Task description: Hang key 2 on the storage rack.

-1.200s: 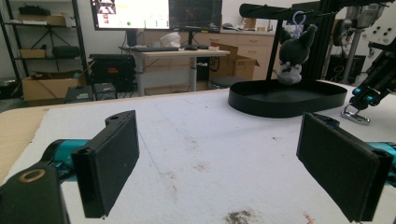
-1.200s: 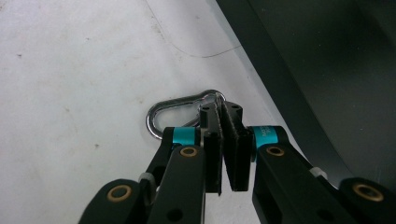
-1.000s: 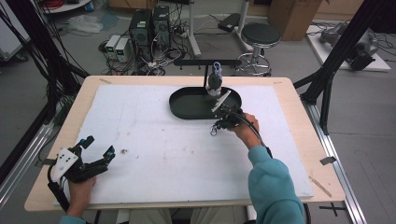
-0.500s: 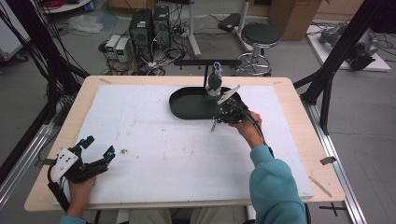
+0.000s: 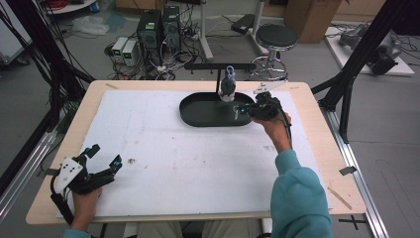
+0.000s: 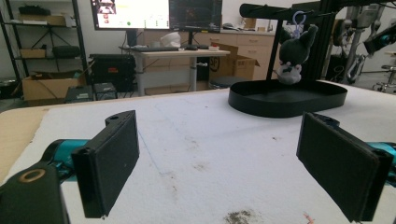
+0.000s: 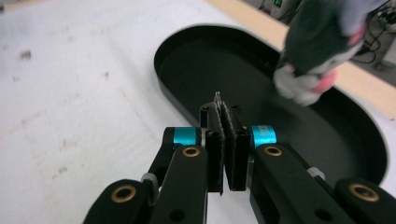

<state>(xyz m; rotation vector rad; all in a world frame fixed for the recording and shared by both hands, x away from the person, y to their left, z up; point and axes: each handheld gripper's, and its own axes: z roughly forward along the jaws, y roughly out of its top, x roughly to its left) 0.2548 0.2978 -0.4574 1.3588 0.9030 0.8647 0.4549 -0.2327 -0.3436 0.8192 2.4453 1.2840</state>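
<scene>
1. Your right gripper [image 7: 227, 140] hovered over the black oval tray [image 5: 198, 116], jaws pressed together on a thin sliver I couldn't identify.
2. The hanging plush keychain [image 7: 322, 44] dangled just beyond those jaws, above the tray, untouched.
3. Your left gripper [image 6: 233, 163] stood wide open and empty, well apart from the tray.

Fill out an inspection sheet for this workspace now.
Surface: white mat, stained, on wooden table.
Job's things: plush keychain hanging from black stand over black oval tray.
Clutter: nothing seen.
Grippers: right gripper shut, something thin between its fingers, above the tray; left gripper open, near the table's front corner.
Cables: tangled on floor by computer towers.
Surroundings: stool, cardboard box.
</scene>
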